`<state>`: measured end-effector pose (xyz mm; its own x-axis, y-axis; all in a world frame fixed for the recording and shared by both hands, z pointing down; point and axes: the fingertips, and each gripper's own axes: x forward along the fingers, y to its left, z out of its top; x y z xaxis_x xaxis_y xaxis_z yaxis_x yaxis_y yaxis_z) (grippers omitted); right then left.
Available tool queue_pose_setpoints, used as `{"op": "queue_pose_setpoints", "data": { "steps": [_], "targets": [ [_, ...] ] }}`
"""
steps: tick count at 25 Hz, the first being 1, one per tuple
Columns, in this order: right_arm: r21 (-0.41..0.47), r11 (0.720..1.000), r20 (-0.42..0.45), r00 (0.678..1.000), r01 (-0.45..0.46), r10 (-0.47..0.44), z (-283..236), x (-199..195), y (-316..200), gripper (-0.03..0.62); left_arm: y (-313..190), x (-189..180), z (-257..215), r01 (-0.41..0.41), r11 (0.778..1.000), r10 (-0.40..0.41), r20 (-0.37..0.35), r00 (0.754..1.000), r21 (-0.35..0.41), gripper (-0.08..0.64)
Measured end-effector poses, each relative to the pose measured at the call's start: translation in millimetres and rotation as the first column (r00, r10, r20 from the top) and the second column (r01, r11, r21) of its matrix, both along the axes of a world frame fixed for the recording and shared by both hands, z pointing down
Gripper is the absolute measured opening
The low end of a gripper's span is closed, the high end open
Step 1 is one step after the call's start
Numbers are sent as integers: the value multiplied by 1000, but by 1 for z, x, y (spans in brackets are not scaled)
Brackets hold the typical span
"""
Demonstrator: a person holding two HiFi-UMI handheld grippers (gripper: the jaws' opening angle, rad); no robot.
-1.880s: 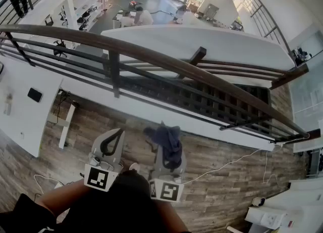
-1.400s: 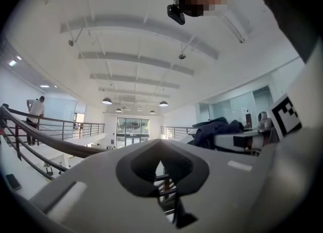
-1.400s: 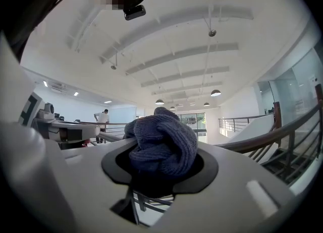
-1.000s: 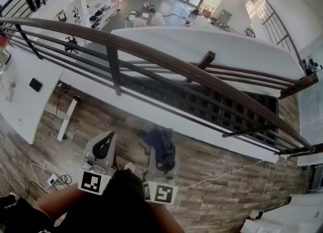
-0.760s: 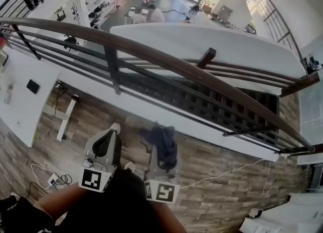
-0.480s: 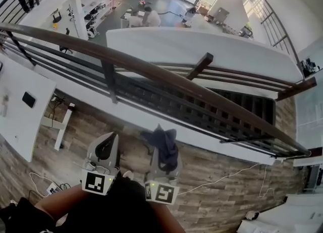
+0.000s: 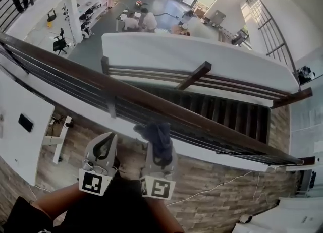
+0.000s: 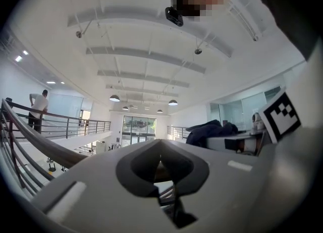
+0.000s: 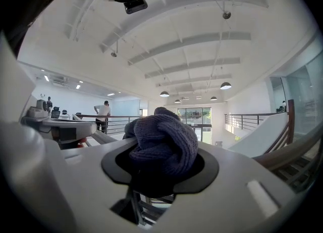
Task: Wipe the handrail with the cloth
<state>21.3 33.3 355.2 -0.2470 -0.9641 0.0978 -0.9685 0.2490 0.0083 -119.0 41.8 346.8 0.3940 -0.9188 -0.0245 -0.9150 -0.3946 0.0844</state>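
The dark brown wooden handrail [image 7: 126, 93] runs from upper left to lower right across the head view, with dark bars under it. My right gripper [image 7: 158, 145] is shut on a bunched dark blue knitted cloth [image 7: 155, 132], which is held up just below the rail on my side. The cloth [image 9: 161, 138] fills the right gripper view's jaws, and the rail [image 9: 298, 151] passes at the right. My left gripper [image 7: 107, 139] is beside it on the left, shut and holding nothing, short of the rail. The left gripper [image 8: 161, 154] points up, with the rail [image 8: 35, 141] at its left.
Beyond the rail a stairwell [image 7: 222, 111] drops away, bordered by a white parapet [image 7: 192, 50], with an open office floor [image 7: 91, 30] far below. I stand on wood flooring [image 7: 212, 176] crossed by a white cable [image 7: 222, 184]. A white desk [image 7: 20, 121] sits left. A person [image 8: 38, 108] leans on a far balcony.
Both grippers have come forward toward the handrail, which now sits much closer in the head view. The cloth has risen to just under the rail. Both jaws stay shut.
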Motion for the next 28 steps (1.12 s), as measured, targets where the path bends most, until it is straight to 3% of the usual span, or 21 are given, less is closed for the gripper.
{"op": "queue_pose_setpoints", "data": {
  "steps": [4, 13, 20, 28],
  "targets": [
    [-33, 999, -13, 1000, -10, 10, 7, -19, -37, 170, -19, -17, 6, -8, 1000, 8, 23, 1000, 1, 0],
    [-51, 992, -5, 994, 112, -113, 21, -65, -94, 170, -39, -31, 12, 45, 999, -45, 41, 998, 10, 0],
    [-43, 989, 15, 990, 138, -138, 36, -92, -127, 170, -59, -48, 7, 57, 998, -58, 42, 997, 18, 0],
    [-121, 983, -64, 987, 136, -145, 68, -109, -146, 170, -68, -60, 14, 32, 999, -34, 86, 996, 25, 0]
  ]
}}
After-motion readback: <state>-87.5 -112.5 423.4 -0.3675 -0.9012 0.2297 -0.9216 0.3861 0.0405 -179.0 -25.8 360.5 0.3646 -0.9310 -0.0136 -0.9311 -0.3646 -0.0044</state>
